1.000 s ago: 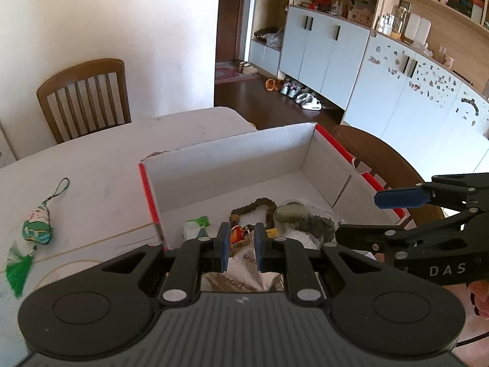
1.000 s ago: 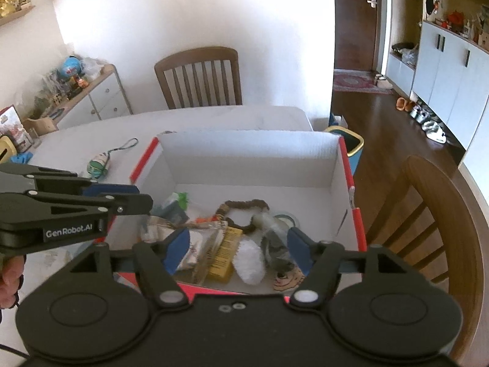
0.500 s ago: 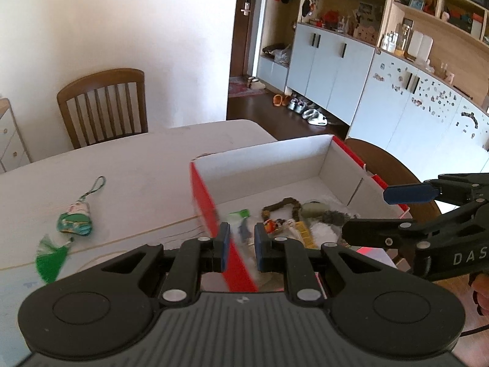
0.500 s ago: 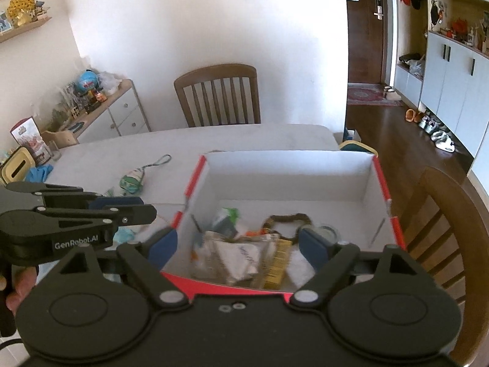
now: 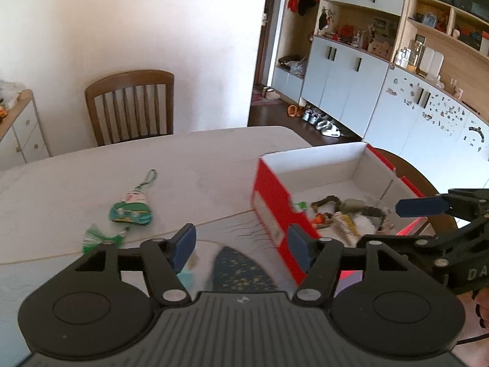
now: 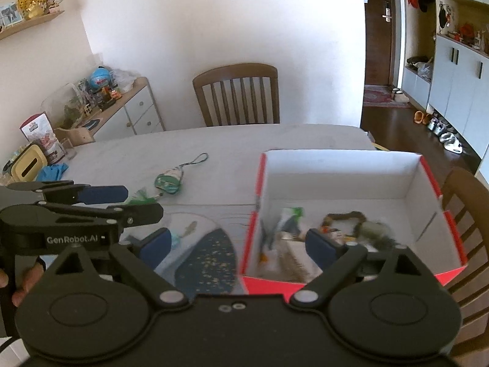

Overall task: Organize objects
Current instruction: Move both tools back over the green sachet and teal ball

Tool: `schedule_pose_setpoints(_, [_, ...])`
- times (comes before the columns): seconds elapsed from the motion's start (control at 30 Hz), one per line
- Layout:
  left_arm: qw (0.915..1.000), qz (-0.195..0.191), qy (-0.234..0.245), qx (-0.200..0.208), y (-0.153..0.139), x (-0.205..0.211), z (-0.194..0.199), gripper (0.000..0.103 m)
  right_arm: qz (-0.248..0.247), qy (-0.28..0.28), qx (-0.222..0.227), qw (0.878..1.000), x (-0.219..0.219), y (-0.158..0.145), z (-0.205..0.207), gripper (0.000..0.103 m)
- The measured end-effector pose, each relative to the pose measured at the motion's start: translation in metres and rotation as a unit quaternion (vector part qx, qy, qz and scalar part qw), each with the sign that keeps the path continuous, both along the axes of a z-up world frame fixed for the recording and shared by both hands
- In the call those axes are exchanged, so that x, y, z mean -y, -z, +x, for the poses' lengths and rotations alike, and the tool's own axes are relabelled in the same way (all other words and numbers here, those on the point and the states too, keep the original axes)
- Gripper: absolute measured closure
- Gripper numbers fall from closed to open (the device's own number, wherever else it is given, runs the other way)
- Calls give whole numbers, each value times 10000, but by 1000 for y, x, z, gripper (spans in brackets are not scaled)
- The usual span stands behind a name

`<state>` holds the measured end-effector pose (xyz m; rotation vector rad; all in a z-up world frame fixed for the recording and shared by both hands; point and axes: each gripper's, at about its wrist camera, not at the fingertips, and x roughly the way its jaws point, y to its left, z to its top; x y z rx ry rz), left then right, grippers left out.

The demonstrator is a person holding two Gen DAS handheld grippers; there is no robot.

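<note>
A red box with white inside point(image 5: 269, 202) point(image 6: 336, 177) stands on the table's right part, with a bead bracelet point(image 6: 345, 217) and several small items in it. Left of it, a green tasselled ornament point(image 5: 131, 212) point(image 6: 168, 182) lies on the table. A dark blue gold-speckled fan point(image 5: 241, 270) point(image 6: 211, 257) lies flat by the box's near left corner. My left gripper point(image 5: 241, 247) hangs above the fan, its jaws opening with nothing held. My right gripper point(image 6: 238, 244) is wide and still opening; it straddles the box's left wall from above and holds nothing.
A wooden chair point(image 6: 238, 94) stands behind the table, another point(image 6: 467, 214) at the box's right. A sideboard with clutter point(image 6: 122, 110) is at far left. A yellow tissue box point(image 6: 27, 163) and a blue cloth point(image 6: 53, 171) sit on the table's left edge.
Both grippers have drawn back and leftward from over the box to its left corner. The left jaws went from shut to open; the right jaws spread wider.
</note>
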<state>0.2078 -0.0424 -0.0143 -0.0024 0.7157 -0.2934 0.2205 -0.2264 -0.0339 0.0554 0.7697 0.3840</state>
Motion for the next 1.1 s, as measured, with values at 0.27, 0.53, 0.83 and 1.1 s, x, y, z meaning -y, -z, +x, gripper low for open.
schedule_pose_setpoints(0.27, [9999, 77, -86, 98, 2, -48, 7, 20, 62, -27, 81, 9999, -43, 3, -6, 2])
schedule_pose_setpoints(0.53, [9992, 213, -322, -108, 19, -89, 28, 15, -26, -66, -4, 10000, -82, 17, -2, 2])
schedule_pose_setpoints(0.83, [9986, 353, -402, -24, 44, -117, 70, 0, -221, -100, -174, 9996, -110, 38, 9, 2])
schedule_pose_setpoints(1.1, [9980, 509, -336, -163, 68, -115, 117, 0, -461, -186, -364, 9981, -136, 73, 32, 2])
